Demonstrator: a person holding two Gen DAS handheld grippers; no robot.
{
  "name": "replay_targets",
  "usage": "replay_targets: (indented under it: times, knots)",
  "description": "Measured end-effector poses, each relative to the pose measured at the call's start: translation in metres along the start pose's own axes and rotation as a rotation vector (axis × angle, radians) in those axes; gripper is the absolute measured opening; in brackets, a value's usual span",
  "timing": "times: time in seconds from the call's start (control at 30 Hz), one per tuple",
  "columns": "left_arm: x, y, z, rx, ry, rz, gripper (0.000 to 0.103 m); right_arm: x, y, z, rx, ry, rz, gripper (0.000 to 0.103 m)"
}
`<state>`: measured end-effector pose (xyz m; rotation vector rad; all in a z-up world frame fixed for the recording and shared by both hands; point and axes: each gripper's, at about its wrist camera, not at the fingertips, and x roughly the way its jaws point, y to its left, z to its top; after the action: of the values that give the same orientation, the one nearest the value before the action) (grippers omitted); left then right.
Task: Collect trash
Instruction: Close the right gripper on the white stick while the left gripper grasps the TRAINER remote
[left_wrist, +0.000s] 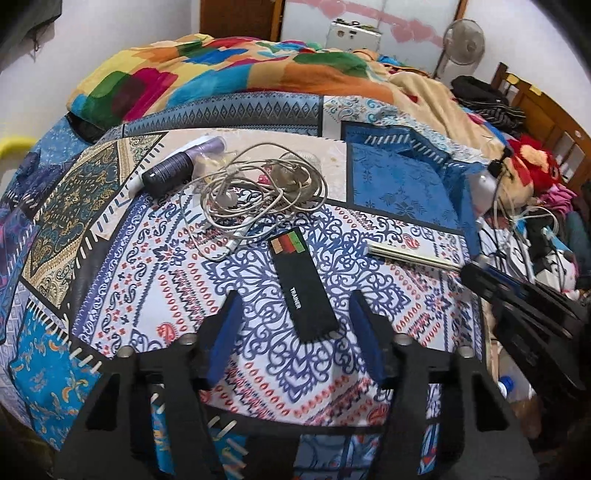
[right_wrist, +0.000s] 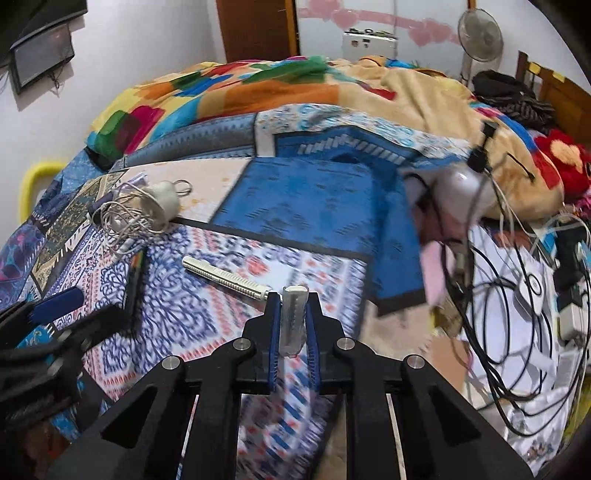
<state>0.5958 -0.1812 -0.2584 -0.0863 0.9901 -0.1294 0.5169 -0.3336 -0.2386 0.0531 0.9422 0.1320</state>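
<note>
Nearest to the left wrist camera, the left gripper (left_wrist: 291, 332) hangs with its blue pads apart over the patterned bedsheet (left_wrist: 388, 192). It grasps nothing. The near end of a black flat card printed "TRAINER" (left_wrist: 303, 284) lies between the pads, and I cannot tell whether a pad touches it. Further on the bed lie a tangle of pale cable (left_wrist: 258, 188) and a dark purple thread spool (left_wrist: 170, 173) just beside it. A pale ribbed strip (left_wrist: 410, 253) rests to the right, near the black frame of the other gripper at the picture edge.

From the right wrist view, the right gripper (right_wrist: 293, 317) is clenched on a short grey ribbed piece (right_wrist: 293, 314), which stands up between the blue pads. A longer white ribbed stick (right_wrist: 225, 278) lies on the sheet just beyond the fingertips. The cable tangle, with a white cup-shaped part, sits far left. Black cables (right_wrist: 491, 314) crowd the right side.

Risks, in my judgement: the grey piece is narrow and held only at its sides, so a quick swing could let it slip out. The thin card lies flat on soft cloth, so the left pads may pinch the sheet together with it, or slide over the card. Loose cables could also catch a finger in passing.
</note>
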Motion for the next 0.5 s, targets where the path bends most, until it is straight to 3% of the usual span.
replay_targets:
  times: [0.33,0.5]
  knots:
    - [0.018,-0.015,0.003,0.02,-0.025,0.111,0.024,-0.014,-0.012,-0.002,0.026,-0.026,0.013,0.012]
    - [0.012,-0.014,-0.003,0.047,-0.005,0.069,0.023,-0.023,-0.015,0.0,0.037,-0.039,0.028,0.012]
